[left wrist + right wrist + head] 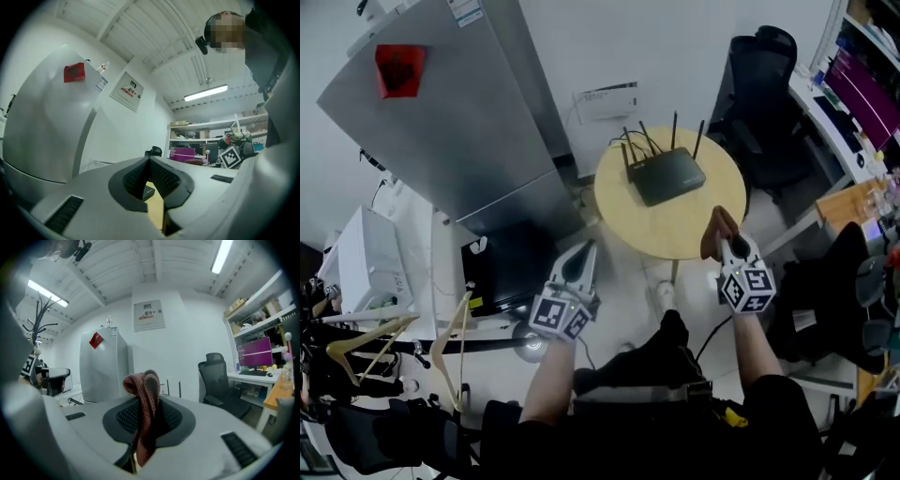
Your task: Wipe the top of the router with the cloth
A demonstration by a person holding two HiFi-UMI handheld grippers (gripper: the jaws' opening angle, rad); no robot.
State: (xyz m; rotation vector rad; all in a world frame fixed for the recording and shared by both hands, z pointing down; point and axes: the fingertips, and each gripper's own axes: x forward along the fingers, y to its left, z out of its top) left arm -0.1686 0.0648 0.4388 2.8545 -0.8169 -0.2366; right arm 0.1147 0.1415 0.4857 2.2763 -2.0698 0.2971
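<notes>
A black router (668, 174) with several upright antennas sits on a small round yellow table (675, 228), toward its far side. My right gripper (724, 242) hovers at the table's near right edge, shut on a reddish-brown knitted cloth (717, 227). In the right gripper view the cloth (144, 394) bulges up out of the closed jaws and hangs down between them. My left gripper (588, 247) is left of the table, off its edge, jaws shut and holding nothing. Beneath its tips, the left gripper view shows a corner of the router (149, 191) and the tabletop (157, 208).
A tall grey fridge (441, 112) with a red tag (398, 67) stands left of the table. Behind it is a black office chair (764, 94); a desk with a monitor (862, 89) runs along the right. Wooden hangers (356, 345) and a white box (367, 262) lie lower left.
</notes>
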